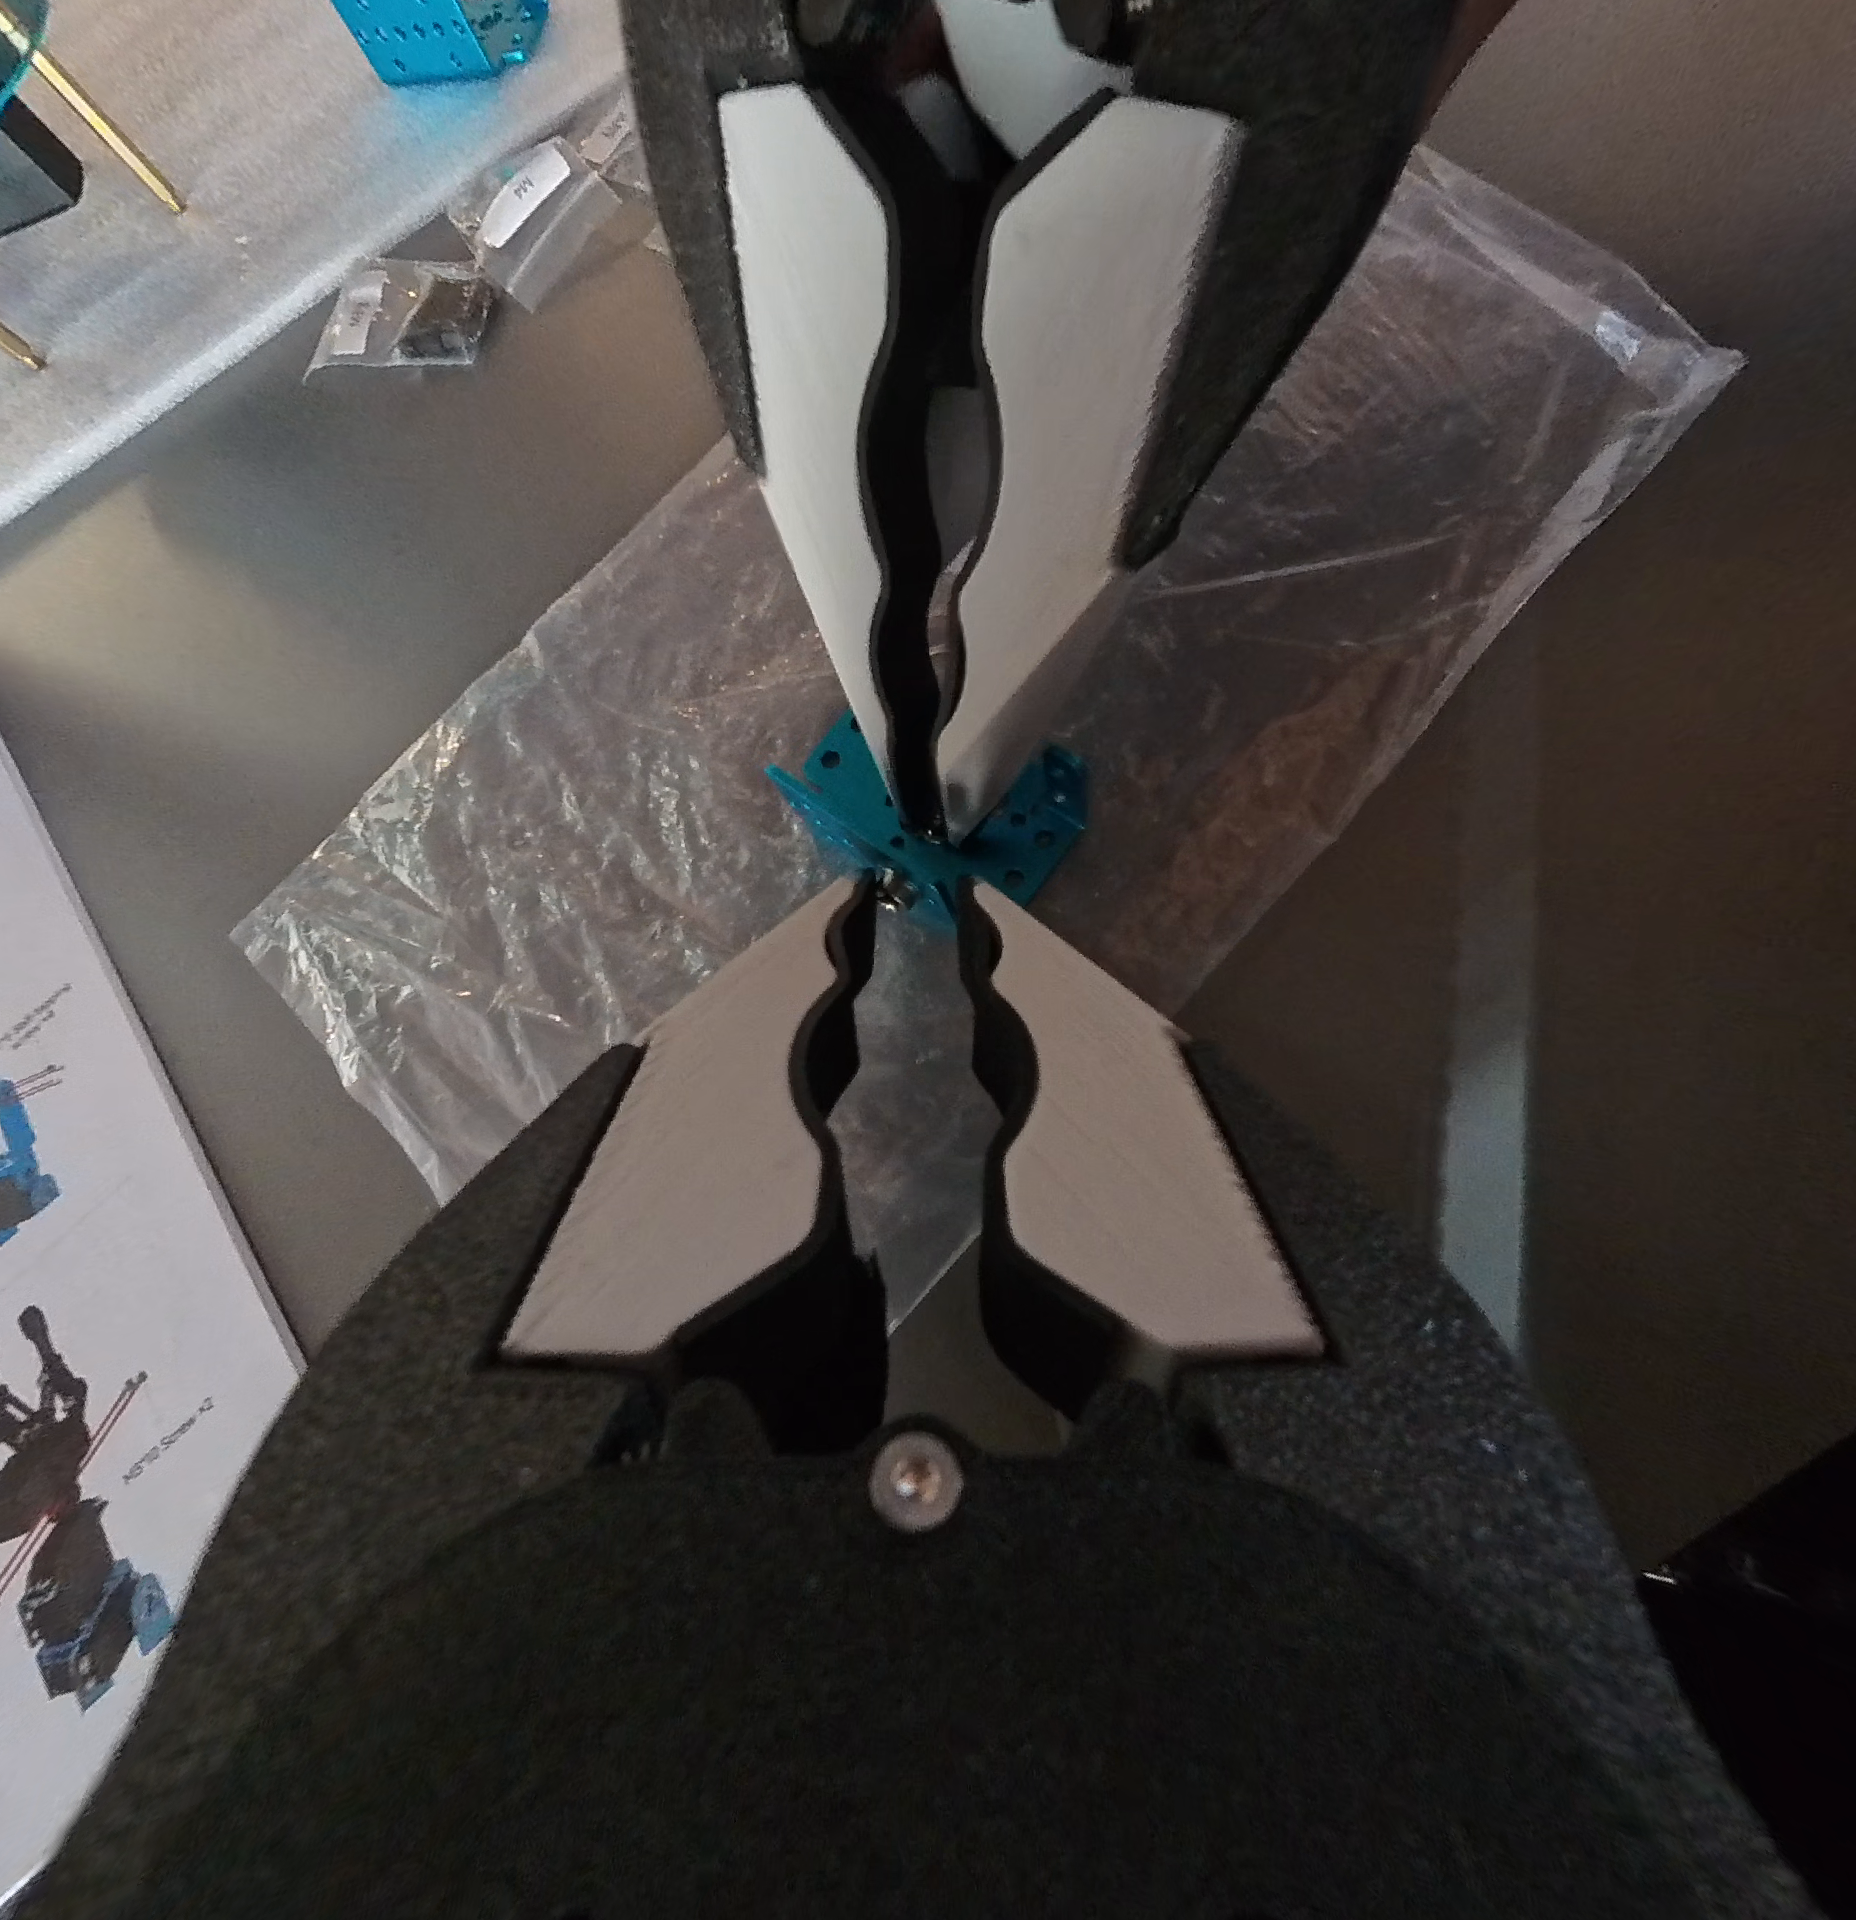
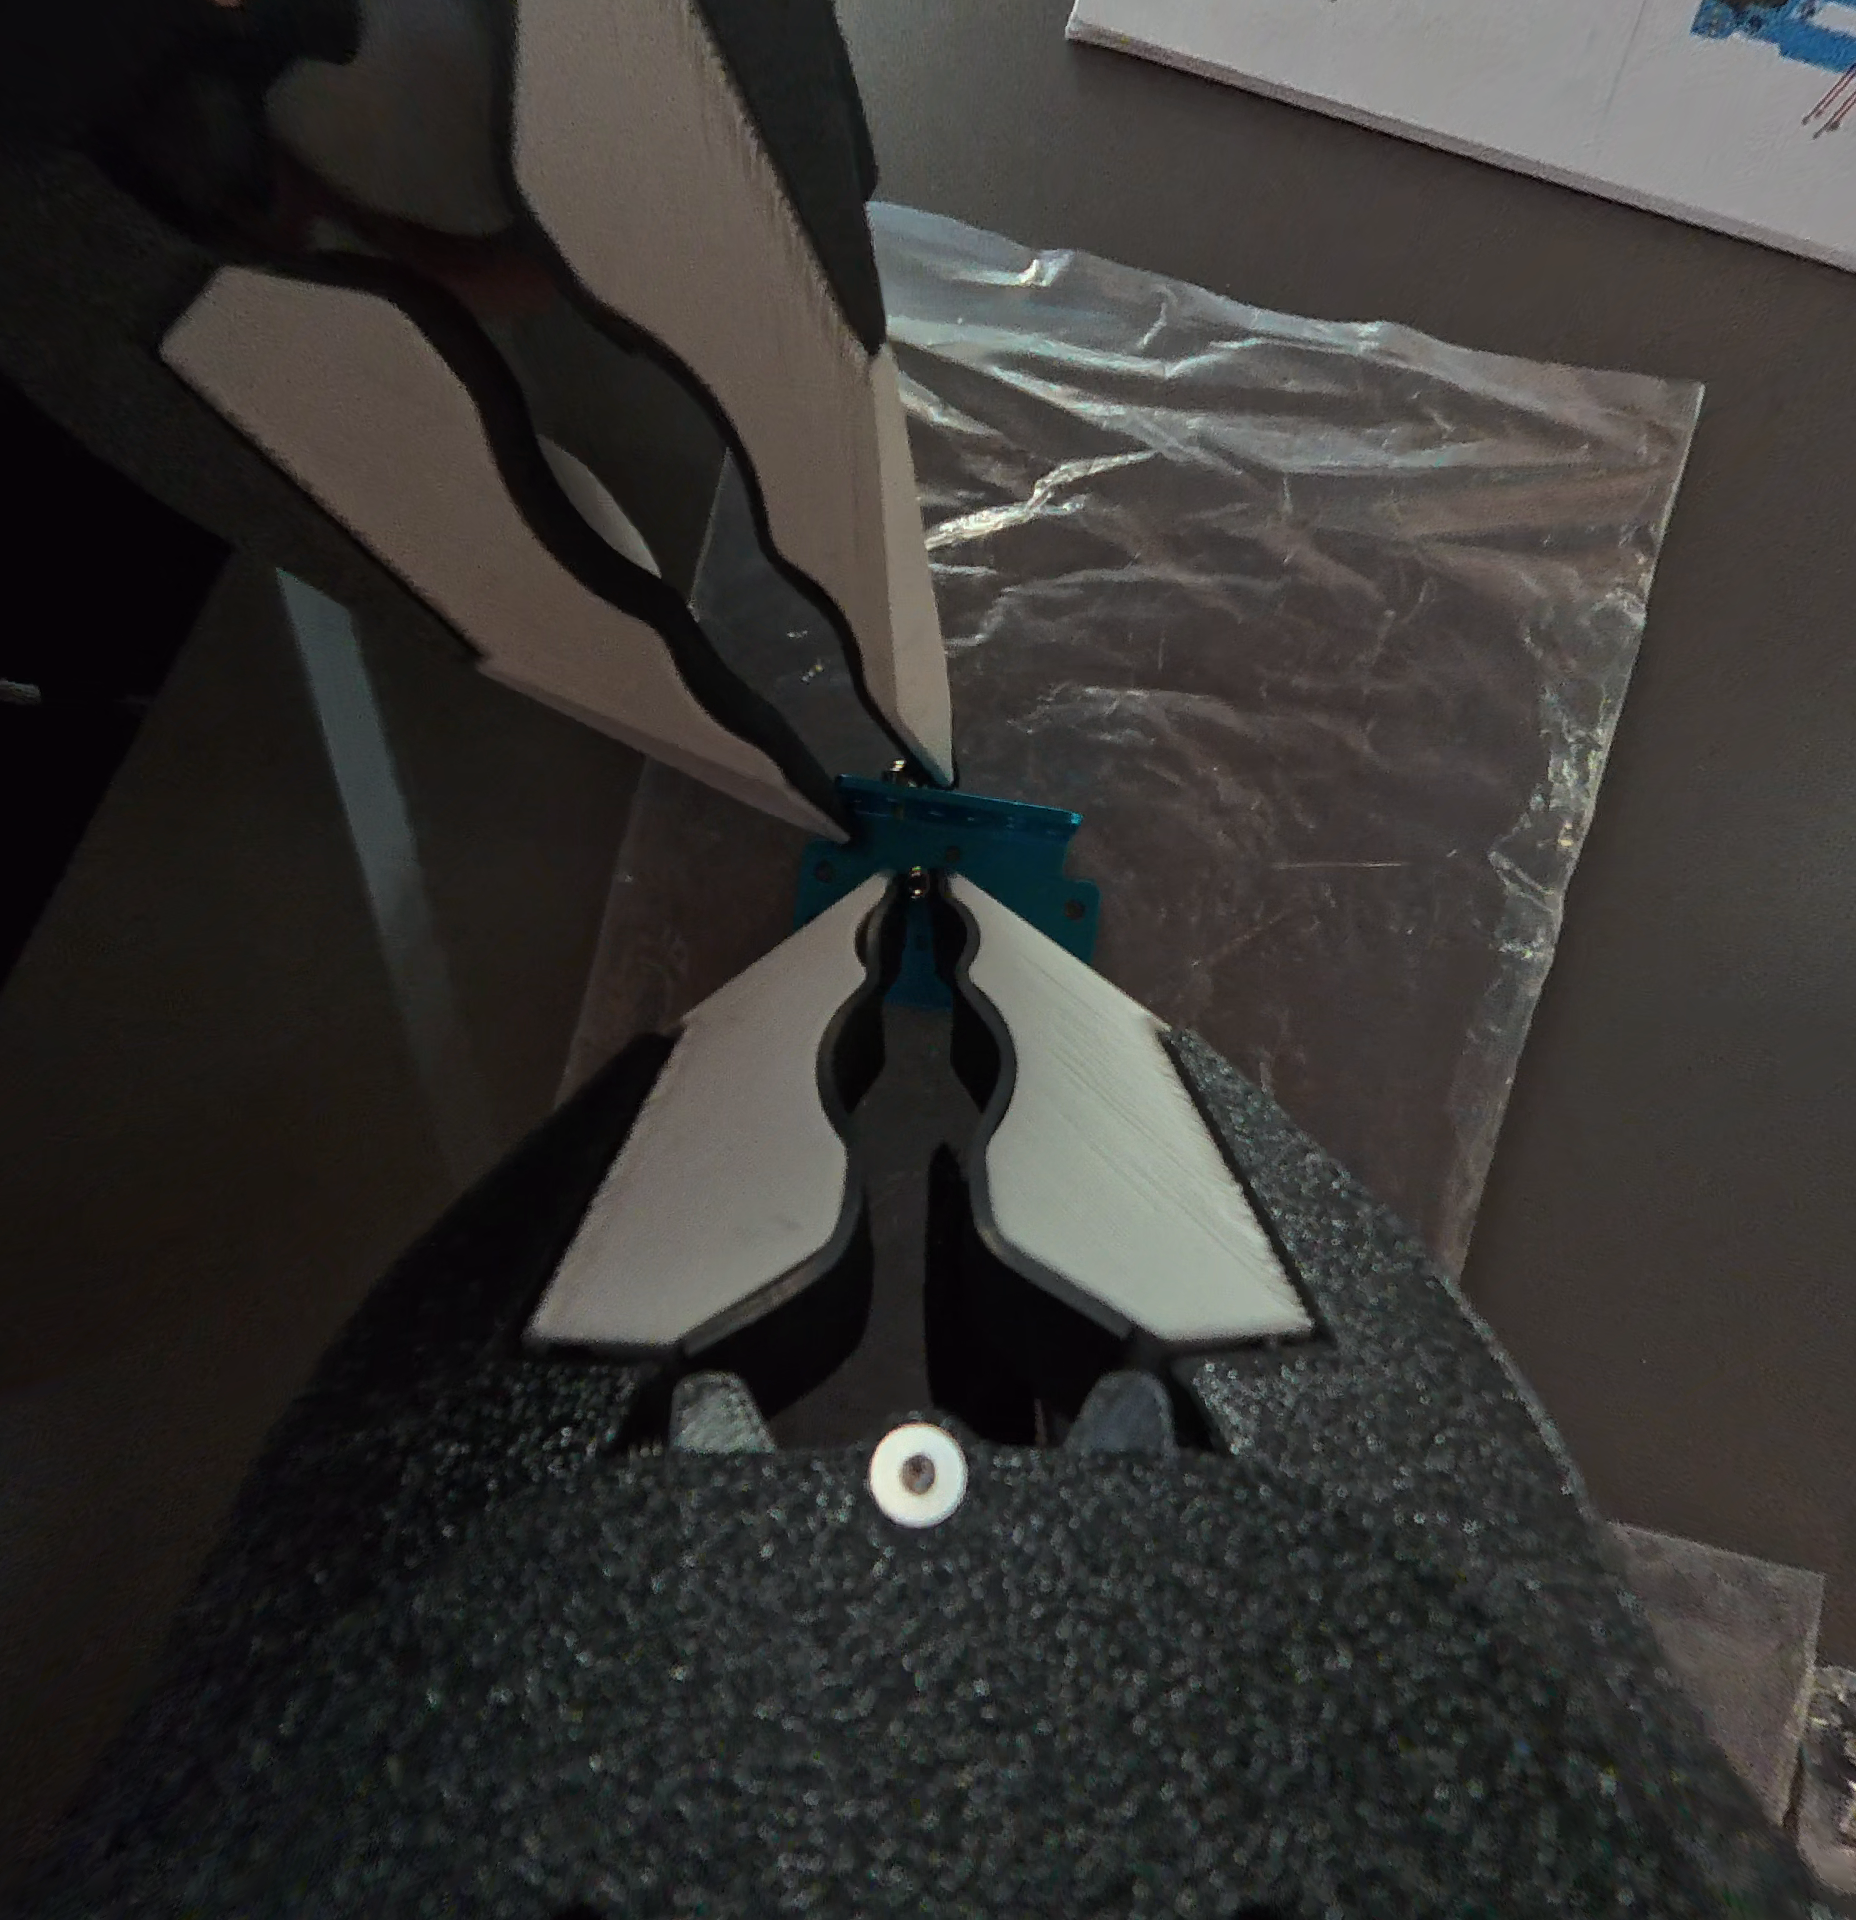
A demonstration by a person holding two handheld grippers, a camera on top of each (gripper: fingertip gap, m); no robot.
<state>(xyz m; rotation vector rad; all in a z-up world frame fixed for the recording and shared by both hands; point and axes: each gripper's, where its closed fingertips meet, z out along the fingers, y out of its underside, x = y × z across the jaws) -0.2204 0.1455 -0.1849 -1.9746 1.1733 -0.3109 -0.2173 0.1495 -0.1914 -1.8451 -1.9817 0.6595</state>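
Left gripper (image 1: 916, 902): fingers pinching the blue bracket (image 1: 908, 850) from below, steadying it in mid-air.
Right gripper (image 2: 916, 883): fingers nipped on the same bracket, opposite side, so it can't twist.
Bracket: one, held above the clear bag (image 1: 612, 831), a small screw (image 1: 896, 891) in it.
Count: two grippers, one big bag, one manual (image 1: 62, 1247), several small bags (image 1: 415, 317).

Black pebbled left gripper (image 1: 911, 902), white wavy-edged jaws, right gripper (image 2: 916, 891) alike
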